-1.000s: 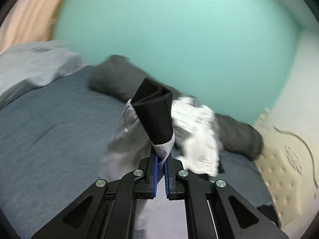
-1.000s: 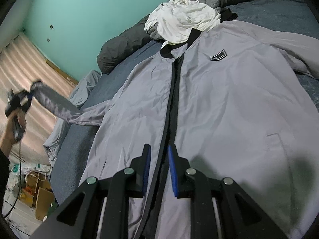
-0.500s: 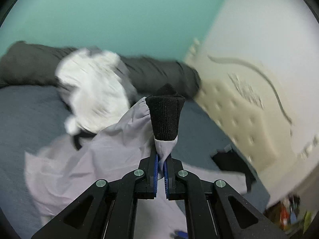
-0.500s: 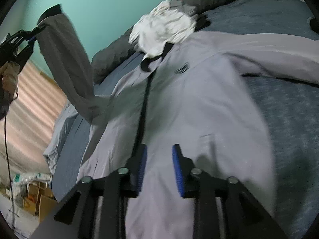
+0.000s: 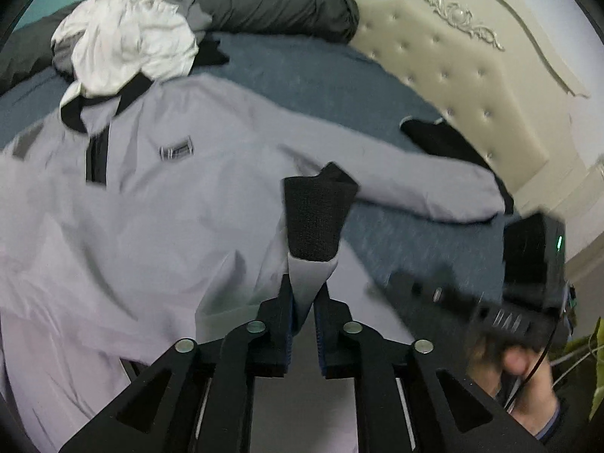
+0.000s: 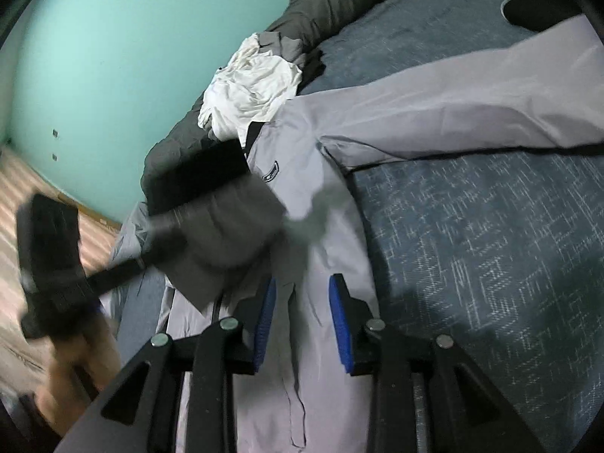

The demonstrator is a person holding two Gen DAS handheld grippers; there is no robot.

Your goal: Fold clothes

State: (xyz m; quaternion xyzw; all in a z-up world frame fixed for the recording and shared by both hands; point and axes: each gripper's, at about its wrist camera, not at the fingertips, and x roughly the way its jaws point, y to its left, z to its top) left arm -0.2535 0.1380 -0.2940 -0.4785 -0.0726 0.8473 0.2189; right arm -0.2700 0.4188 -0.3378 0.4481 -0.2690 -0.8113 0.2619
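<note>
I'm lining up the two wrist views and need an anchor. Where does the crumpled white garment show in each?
Left wrist: the white garment is upper left, just above the grey jacket's black collar.
Right wrist: white garment is upper centre, again above the collar.
Shared landmark: the jacket's chest badge.

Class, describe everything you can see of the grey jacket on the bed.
The grey jacket looks like thin, smooth fabric with a black collar, black front zip strip, black ribbed cuffs and a small chest badge. It lies front-up on the blue bedspread, collar touching a white garment. One sleeve stretches toward the headboard; the other, gripped near its cuff by the left hand-held gripper, is lifted over the body.
</note>
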